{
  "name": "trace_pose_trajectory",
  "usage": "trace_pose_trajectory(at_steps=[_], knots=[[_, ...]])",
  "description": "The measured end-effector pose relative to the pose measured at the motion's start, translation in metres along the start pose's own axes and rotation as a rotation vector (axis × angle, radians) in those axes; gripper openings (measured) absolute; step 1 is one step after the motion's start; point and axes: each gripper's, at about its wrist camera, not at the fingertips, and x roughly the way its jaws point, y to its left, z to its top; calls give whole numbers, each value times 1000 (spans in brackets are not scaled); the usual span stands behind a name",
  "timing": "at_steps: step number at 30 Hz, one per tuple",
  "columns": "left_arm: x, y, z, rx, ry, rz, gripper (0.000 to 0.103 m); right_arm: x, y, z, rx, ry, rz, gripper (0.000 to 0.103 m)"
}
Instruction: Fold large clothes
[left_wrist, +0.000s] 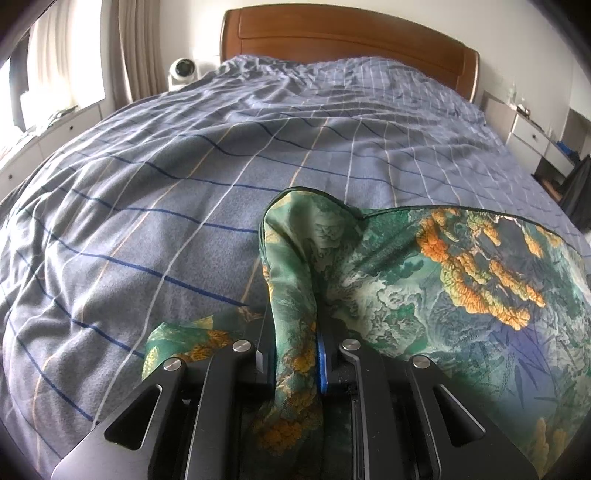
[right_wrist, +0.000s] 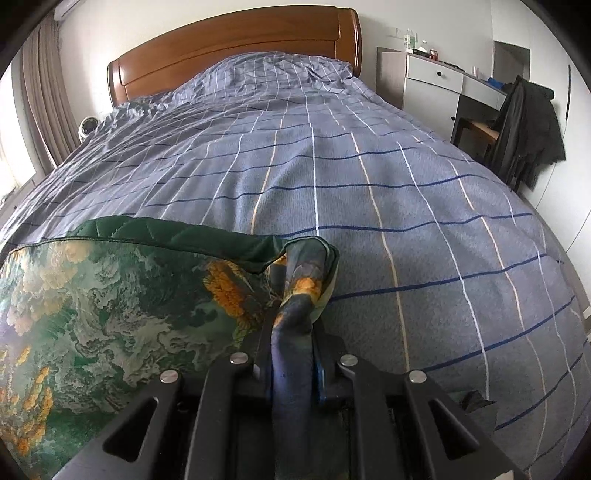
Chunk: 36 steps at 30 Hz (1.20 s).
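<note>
A green silky garment (left_wrist: 424, 280) printed with orange and pale landscape shapes lies stretched over the blue checked bed cover (left_wrist: 184, 206). My left gripper (left_wrist: 295, 332) is shut on a bunched corner of it, which rises in a fold ahead of the fingers. In the right wrist view the same garment (right_wrist: 122, 314) spreads to the left, its dark green top hem running level. My right gripper (right_wrist: 291, 339) is shut on the opposite corner, a twisted bunch of cloth pinched between its black fingers.
The bed cover (right_wrist: 406, 221) runs back to a wooden headboard (right_wrist: 236, 40). A white fan (left_wrist: 181, 72) and curtains stand left of the bed. On the right are a white desk with drawers (right_wrist: 439, 81) and a dark jacket (right_wrist: 524, 125) on a chair.
</note>
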Motion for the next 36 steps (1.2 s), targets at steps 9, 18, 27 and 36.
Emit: trace_pose_trajectory(at_steps=[9,18,27,36], knots=[[1,-2,2,-8,-1,-11,15,3,-3,0,25,4,24,18],[-3,-4,4,-21,-7,-17,22,3,-4,0,24,5,24,18],[-4,-4,5,-56,-11,-13,38,5,-5,0,47,10,39,20],[3,4,18,-94,78,-20,70,1,-8,4,64,41,47,24]])
